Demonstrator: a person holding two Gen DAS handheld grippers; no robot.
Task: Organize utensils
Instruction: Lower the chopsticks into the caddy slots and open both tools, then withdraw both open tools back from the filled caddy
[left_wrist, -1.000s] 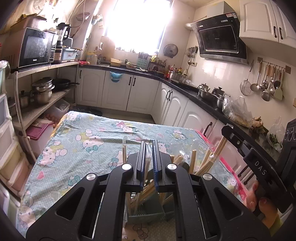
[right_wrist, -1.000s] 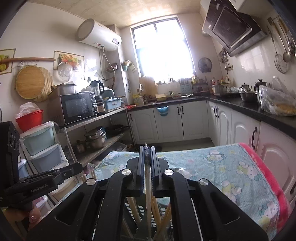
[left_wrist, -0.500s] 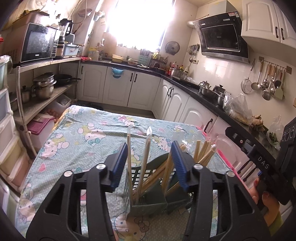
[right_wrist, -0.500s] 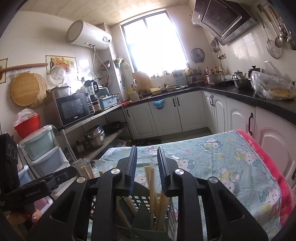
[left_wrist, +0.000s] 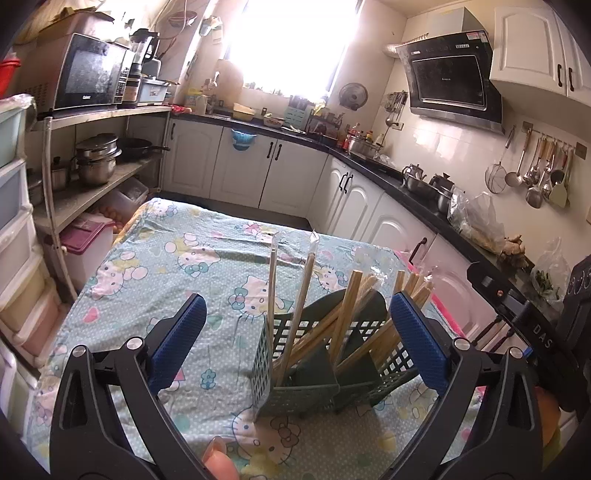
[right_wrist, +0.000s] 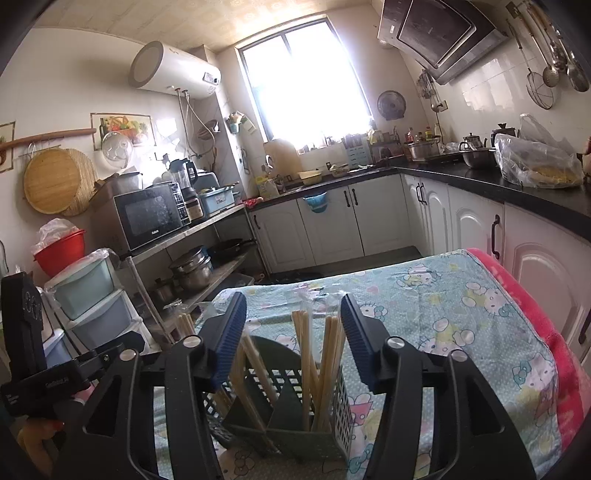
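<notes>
1. the left gripper (left_wrist: 295, 347) is hanging wide open nearest the lens, its blue pads standing either side of the caddy (left_wrist: 295, 398) and touching nothing.
2. the right gripper (right_wrist: 293, 343) is likewise gaping above the caddy (right_wrist: 325, 439), gripping nothing.
3. the caddy, a dark green slotted holder, is sitting on the cloth (left_wrist: 166, 266) at the table's near end; chopsticks (left_wrist: 306, 295) are standing in its compartments, some in clear sleeves.
4. in the left view, two sleeved chopsticks are rising almost upright in the caddy's left compartment, while the others are leaning to the right.
5. risk, as i judge it: the leaning chopsticks are poking well above the caddy's rim, so an open finger dropping or swinging near the caddy could catch them and flick them out, or tip the light caddy over on the soft cloth.
6. the sleeves look slippery, so a light pinch could let a chopstick slide.
7. the left view is showing the caddy's rounded back wall and the right-leaning bundle; the right view is showing instead the divider and the chopsticks (right_wrist: 325, 343) packed in the caddy's right compartment.
8. beyond the caddy, only the right view is showing a water heater (right_wrist: 173, 70); only the left view is showing hanging ladles (left_wrist: 535, 173).
</notes>
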